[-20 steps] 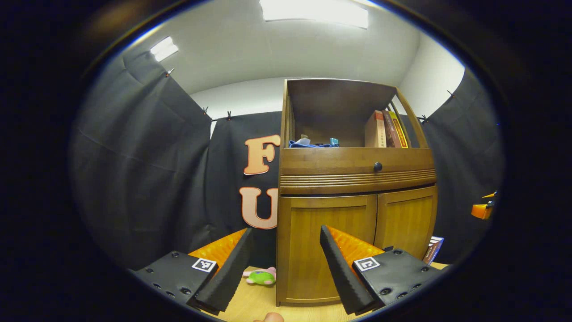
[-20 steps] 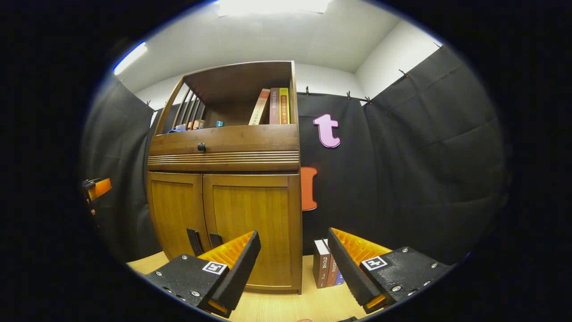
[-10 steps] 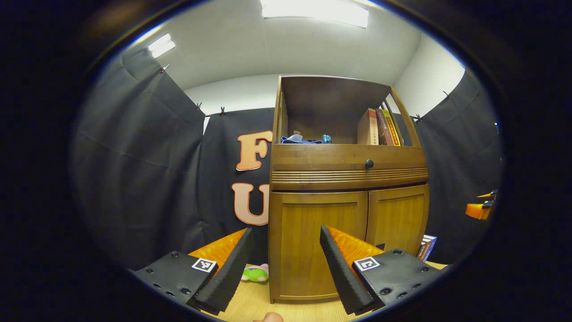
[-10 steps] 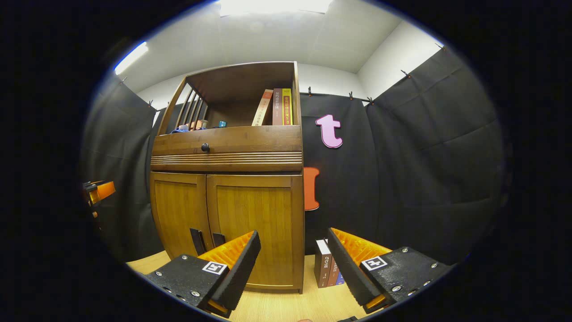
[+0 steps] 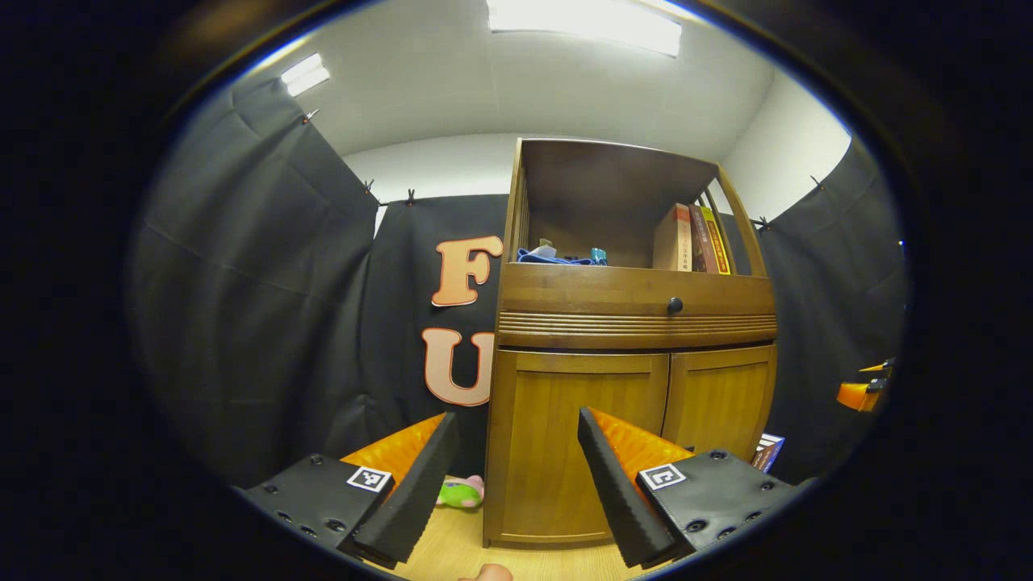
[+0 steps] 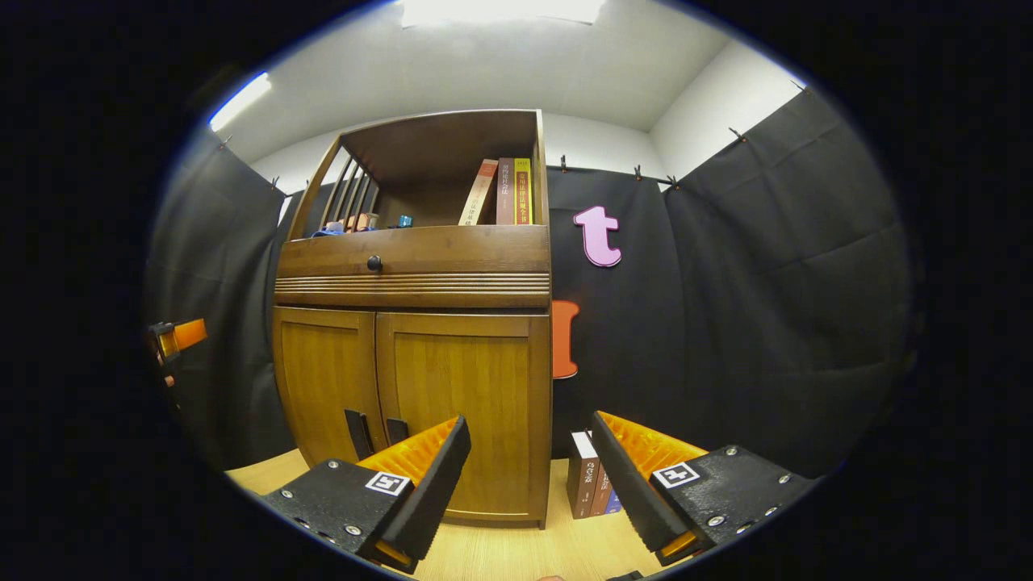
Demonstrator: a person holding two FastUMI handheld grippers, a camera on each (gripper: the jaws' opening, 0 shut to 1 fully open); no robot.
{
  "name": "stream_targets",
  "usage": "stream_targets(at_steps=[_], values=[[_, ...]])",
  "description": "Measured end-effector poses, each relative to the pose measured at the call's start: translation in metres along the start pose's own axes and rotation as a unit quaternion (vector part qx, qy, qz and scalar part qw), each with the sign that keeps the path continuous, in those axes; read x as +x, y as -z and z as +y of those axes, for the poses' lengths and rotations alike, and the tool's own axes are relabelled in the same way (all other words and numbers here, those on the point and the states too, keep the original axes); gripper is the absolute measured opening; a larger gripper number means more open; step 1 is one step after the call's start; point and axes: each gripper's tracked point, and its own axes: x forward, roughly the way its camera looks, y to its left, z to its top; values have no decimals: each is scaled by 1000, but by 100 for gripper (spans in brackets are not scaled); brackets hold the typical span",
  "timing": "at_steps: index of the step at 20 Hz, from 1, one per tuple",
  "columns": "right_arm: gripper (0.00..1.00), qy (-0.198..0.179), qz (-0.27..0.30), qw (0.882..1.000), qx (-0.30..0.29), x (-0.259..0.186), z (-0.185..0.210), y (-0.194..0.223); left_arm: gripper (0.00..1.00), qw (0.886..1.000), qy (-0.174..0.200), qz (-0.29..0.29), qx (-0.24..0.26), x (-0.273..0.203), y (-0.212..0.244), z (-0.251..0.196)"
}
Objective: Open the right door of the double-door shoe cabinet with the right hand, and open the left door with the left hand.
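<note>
Here, two closed doors (image 6: 452, 403), two handles (image 6: 375, 432).

bright ceiling panel (image 5: 585, 24) glare; sharp focus; fisheye bending edges

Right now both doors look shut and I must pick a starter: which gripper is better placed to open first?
Probably right. The right gripper, open, faces the right door, whose handle lies just beside its finger; both doors are shut.
</note>
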Motion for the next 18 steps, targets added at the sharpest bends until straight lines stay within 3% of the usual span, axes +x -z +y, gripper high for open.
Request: stream_targets(at_steps=[8, 9, 18], values=[[94, -8, 10, 1000, -1, 11, 15, 22, 94, 1000, 4, 12, -5, 0, 7, 2], [94, -11, 13, 1000, -1, 15, 19, 28, 98, 1000, 3, 10, -3, 0, 6, 3], [94, -64, 46, 997, 7, 54, 95, 94, 94, 1000, 16, 11, -2, -1, 9, 3]])
